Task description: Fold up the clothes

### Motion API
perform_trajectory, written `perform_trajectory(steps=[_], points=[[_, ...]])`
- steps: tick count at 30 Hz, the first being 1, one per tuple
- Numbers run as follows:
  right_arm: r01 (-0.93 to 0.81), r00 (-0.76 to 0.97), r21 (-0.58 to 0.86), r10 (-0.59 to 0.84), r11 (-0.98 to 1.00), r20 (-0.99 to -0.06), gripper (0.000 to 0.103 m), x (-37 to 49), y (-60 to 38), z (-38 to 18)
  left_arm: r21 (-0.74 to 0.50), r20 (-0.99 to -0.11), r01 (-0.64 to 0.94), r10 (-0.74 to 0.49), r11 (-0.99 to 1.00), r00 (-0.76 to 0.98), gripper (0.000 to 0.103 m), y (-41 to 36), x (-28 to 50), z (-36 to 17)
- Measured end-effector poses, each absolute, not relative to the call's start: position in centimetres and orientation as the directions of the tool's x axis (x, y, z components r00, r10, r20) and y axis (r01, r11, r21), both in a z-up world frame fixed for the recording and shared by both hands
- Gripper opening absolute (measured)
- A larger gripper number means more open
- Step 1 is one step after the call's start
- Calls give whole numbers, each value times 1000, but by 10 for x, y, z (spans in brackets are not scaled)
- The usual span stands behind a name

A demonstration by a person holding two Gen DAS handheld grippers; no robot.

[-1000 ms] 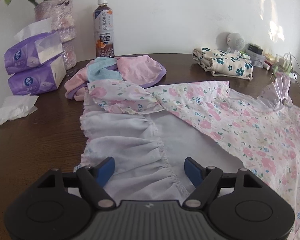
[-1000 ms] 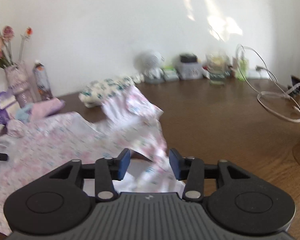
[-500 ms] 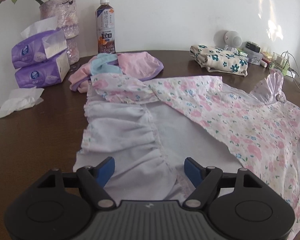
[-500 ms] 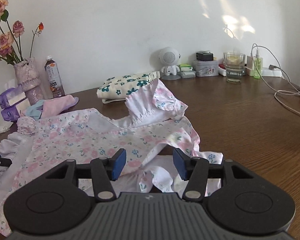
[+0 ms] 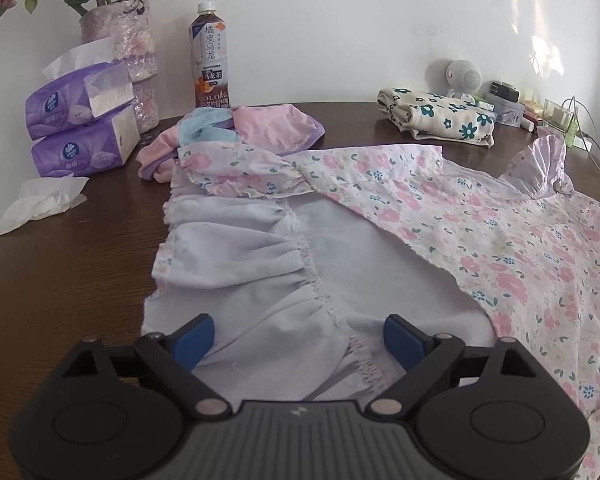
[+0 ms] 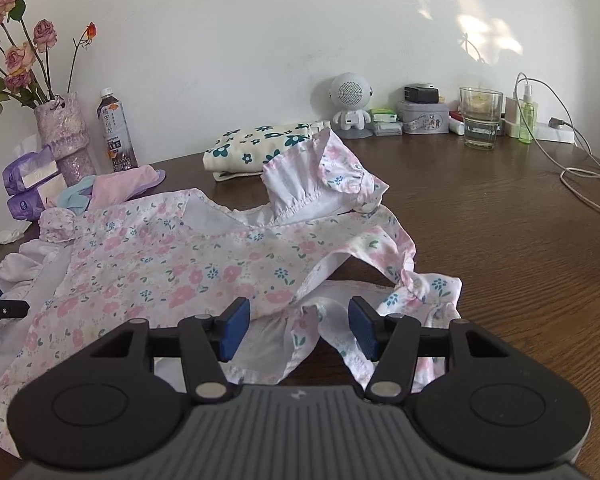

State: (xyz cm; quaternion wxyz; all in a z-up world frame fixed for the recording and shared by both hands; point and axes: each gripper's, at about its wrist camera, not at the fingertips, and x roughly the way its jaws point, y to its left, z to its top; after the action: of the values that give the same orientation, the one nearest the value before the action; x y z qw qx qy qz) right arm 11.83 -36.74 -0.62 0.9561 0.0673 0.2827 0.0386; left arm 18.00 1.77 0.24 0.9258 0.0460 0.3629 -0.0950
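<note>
The left gripper [image 5: 298,338] is spread wide, its blue pads apart over the white gathered lining of the dress [image 5: 440,216] — nothing is pinched between them, and whether the pads touch the cloth cannot be told. The right gripper [image 6: 299,327] is also released, its jaws parted less widely, with a ruffled sleeve lying loose between and below them. The dress lies spread on the table [image 6: 500,232], floral side partly turned back to show the lining, one ruffled sleeve standing up near a folded cloth [image 6: 260,148]. A bottle [image 5: 211,56], tissue packs [image 5: 80,124] and a vase [image 6: 64,136] stand at the far edge — well apart from both grippers.
</note>
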Motion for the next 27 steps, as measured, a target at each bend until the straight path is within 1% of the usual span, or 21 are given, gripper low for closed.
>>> perform_trajectory(steps=[7, 8, 15, 19, 22, 27], points=[[-30, 831, 122, 93, 992, -548, 60, 112, -365, -10, 13, -656, 205, -146, 979, 741, 101, 20, 176, -2], [-32, 831, 110, 88, 993, -550, 62, 112, -362, -11, 14, -656, 204, -145, 979, 741, 103, 20, 176, -2], [-51, 822, 52, 71, 997, -566, 80, 110, -349, -14, 12, -649, 205, -148, 979, 746, 103, 21, 174, -4], [-67, 814, 8, 59, 998, -578, 88, 110, -341, -14, 12, -646, 206, -150, 978, 748, 103, 21, 174, -4], [-67, 807, -13, 46, 998, -589, 97, 112, -338, -15, 12, -645, 207, -150, 978, 749, 103, 21, 173, -4], [-49, 799, -16, 29, 999, -600, 102, 114, -340, -16, 11, -644, 208, -152, 978, 750, 103, 22, 173, -5]])
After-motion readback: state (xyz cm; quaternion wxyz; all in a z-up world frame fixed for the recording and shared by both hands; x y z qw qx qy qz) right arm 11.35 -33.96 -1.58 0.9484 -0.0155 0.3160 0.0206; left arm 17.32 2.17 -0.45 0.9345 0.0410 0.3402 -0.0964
